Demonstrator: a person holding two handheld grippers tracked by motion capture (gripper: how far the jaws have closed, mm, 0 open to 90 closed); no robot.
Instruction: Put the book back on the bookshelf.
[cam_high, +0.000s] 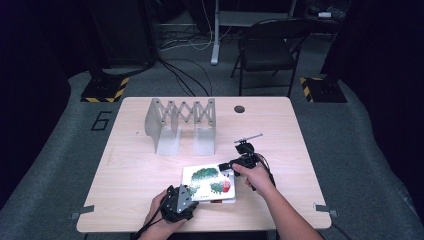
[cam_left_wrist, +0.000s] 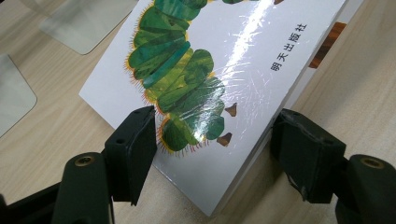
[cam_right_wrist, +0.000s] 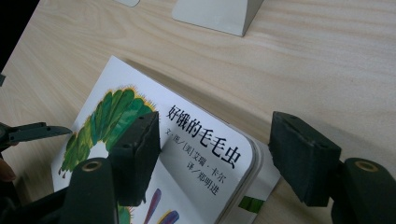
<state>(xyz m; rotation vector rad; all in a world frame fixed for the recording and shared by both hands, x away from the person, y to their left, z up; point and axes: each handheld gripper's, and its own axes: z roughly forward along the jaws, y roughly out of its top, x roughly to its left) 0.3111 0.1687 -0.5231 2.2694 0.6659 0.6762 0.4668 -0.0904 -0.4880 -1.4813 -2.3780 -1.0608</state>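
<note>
Near the front edge of the pale wooden table, the glossy white caterpillar picture book lies flat between both unclenched grippers, left gripper straddling one corner, right gripper straddling another.

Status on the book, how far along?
Done: both grippers have reached the book, which lies flat. In hand: left gripper and right gripper each straddle a corner, jaws open, no grip yet. Left: clamp, lift, probably stand it in the rack.
</note>
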